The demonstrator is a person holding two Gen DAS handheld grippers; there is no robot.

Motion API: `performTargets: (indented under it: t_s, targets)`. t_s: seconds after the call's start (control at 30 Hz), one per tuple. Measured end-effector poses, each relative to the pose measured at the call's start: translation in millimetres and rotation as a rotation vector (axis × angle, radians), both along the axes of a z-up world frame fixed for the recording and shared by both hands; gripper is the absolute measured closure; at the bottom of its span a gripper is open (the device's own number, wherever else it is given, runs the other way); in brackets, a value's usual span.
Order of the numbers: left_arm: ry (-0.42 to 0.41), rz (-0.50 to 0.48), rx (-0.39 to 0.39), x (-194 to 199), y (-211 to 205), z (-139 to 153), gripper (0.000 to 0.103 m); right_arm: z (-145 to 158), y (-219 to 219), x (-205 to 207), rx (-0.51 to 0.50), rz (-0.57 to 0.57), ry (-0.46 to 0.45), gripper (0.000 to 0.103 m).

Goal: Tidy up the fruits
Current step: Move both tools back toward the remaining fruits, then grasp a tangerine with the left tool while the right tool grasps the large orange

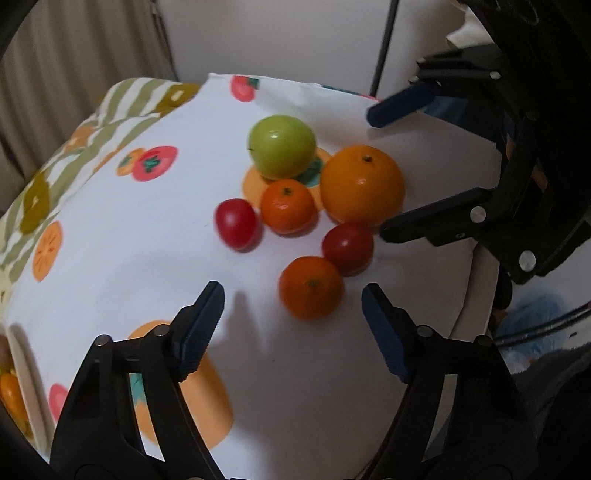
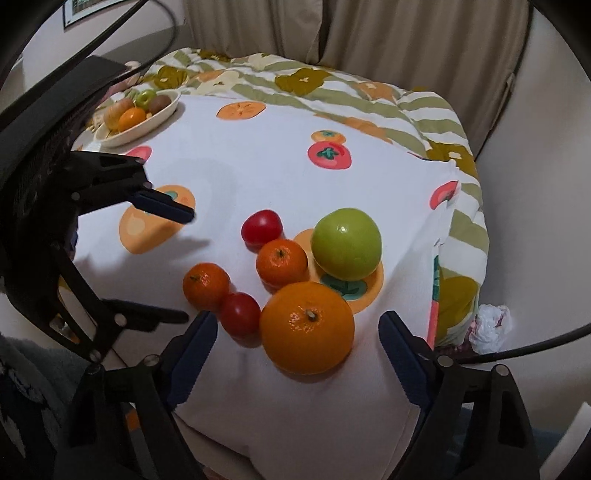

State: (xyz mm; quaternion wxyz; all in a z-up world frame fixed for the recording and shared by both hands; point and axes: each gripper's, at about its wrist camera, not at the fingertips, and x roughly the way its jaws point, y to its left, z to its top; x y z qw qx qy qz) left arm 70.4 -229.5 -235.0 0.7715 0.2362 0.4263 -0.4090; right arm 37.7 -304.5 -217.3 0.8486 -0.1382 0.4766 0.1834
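Observation:
Loose fruit lies together on the white fruit-print cloth: a green apple (image 1: 281, 146) (image 2: 346, 248), a big orange (image 1: 362, 184) (image 2: 306, 326), two mandarins (image 1: 289, 206) (image 1: 311, 287) (image 2: 281, 263) (image 2: 206, 285) and two red tomatoes (image 1: 237, 223) (image 1: 348, 243) (image 2: 261, 227) (image 2: 240, 314). My left gripper (image 1: 293, 325) is open and empty, just short of the nearer mandarin. My right gripper (image 2: 297, 350) is open and empty, its fingers on either side of the big orange. Each gripper shows in the other's view, the right (image 1: 380, 173) and the left (image 2: 190, 266).
A cream oval dish (image 2: 162, 114) with several fruits stands at the table's far left corner; its rim (image 1: 22, 354) shows at the left edge of the left wrist view. A striped floral quilt (image 2: 369, 96) hangs around the table. Curtains (image 2: 406, 33) hang behind.

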Motion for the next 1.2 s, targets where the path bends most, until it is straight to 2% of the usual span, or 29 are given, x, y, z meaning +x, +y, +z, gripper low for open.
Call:
performTargets:
  t_s: [0.13,0.3,0.43,0.57,0.67,0.73,0.77,1.2]
  targets:
    - [0.011,-0.012,0.016,4,-8,-9,0.037,-5,-1,2,-0.011,0.017,0.004,0.016]
    - [0.031,-0.019,0.017,8,-10,-15,0.04,-8,-4,6,-0.006,0.034,0.016,0.016]
    - [0.035,-0.032,0.014,9,-11,-14,0.054,-9,-4,11,-0.004,0.072,0.029,0.016]
    - [0.042,-0.035,0.014,8,-12,-13,0.061,-10,-1,15,-0.022,0.111,0.036,0.016]
    - [0.043,-0.022,0.014,5,-11,-12,0.061,-12,1,15,-0.033,0.137,0.043,0.018]
    - [0.05,-0.007,0.011,6,-9,-12,0.061,-15,2,16,-0.041,0.15,0.06,0.027]
    - [0.05,-0.001,0.011,5,-8,-12,0.061,-18,3,16,-0.046,0.157,0.068,0.028]
    - [0.059,0.067,0.024,2,6,-9,0.062,-23,1,10,-0.066,0.205,0.08,0.03]
